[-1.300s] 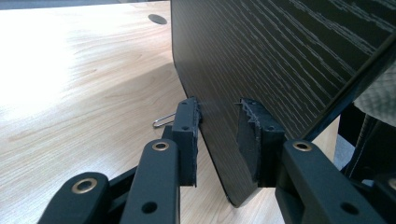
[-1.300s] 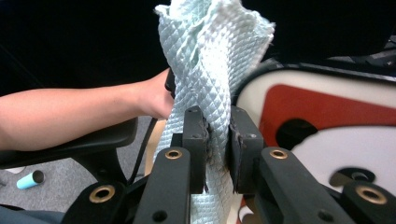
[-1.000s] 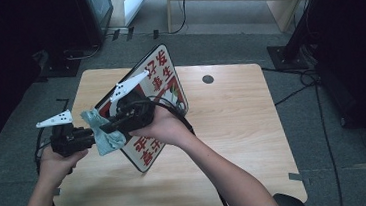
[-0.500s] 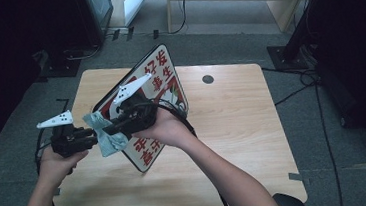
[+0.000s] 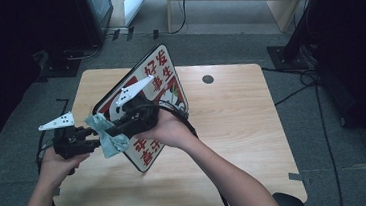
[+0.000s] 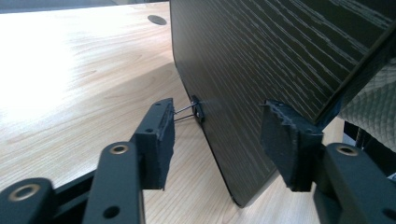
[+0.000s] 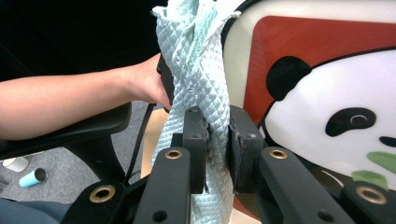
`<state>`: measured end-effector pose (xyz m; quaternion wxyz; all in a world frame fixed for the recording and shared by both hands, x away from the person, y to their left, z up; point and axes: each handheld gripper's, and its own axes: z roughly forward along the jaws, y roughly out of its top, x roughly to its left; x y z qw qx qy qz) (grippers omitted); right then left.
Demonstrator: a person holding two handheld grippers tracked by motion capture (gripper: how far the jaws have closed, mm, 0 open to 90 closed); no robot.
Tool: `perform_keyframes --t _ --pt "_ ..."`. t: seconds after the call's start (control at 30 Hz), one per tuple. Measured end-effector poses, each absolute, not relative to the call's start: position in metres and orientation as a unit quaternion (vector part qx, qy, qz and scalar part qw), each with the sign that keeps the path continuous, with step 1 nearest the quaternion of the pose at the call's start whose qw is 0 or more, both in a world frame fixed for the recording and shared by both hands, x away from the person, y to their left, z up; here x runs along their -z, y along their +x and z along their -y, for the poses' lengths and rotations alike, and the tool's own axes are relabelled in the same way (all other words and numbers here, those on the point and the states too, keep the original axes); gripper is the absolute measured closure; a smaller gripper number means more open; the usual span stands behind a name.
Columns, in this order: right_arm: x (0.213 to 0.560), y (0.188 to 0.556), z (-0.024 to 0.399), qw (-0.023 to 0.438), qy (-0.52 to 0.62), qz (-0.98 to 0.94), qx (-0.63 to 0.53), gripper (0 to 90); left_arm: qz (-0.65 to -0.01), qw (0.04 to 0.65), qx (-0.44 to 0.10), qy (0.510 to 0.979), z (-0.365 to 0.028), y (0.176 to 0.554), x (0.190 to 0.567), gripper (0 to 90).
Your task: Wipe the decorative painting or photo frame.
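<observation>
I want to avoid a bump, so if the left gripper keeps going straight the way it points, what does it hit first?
Most likely the dark back edge of the sign board, which stands between the left gripper fingers, whose jaws have just been opening. A small clip sits on that edge. Depth is hard to judge.

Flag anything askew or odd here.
The sign board stands tilted on its edge on the table, not flat. The left gripper has just been opening around its edge; the right gripper pinches a cloth.

Quilted, soft cloth point(image 7: 201, 84) between the pads; glossy printed sign point(image 7: 327, 93) beside them, dark woodgrain back; matt wooden table point(image 6: 79, 70).
</observation>
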<state>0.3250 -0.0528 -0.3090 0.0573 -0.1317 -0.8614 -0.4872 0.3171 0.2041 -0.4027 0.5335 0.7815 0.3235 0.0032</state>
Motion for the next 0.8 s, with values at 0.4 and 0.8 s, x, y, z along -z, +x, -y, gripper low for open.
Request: perform_keyframes --t 0.4,0.8 --pt "0.316 0.325 0.054 0.062 -0.134 0.863 0.484 79.7 -0.330 0.534 -0.013 0.779 -0.206 0.318 0.405 37.6" --pt "0.328 0.322 0.058 0.067 -0.137 0.865 0.478 79.7 -0.334 0.531 -0.023 0.779 -0.208 0.317 0.407 37.6"
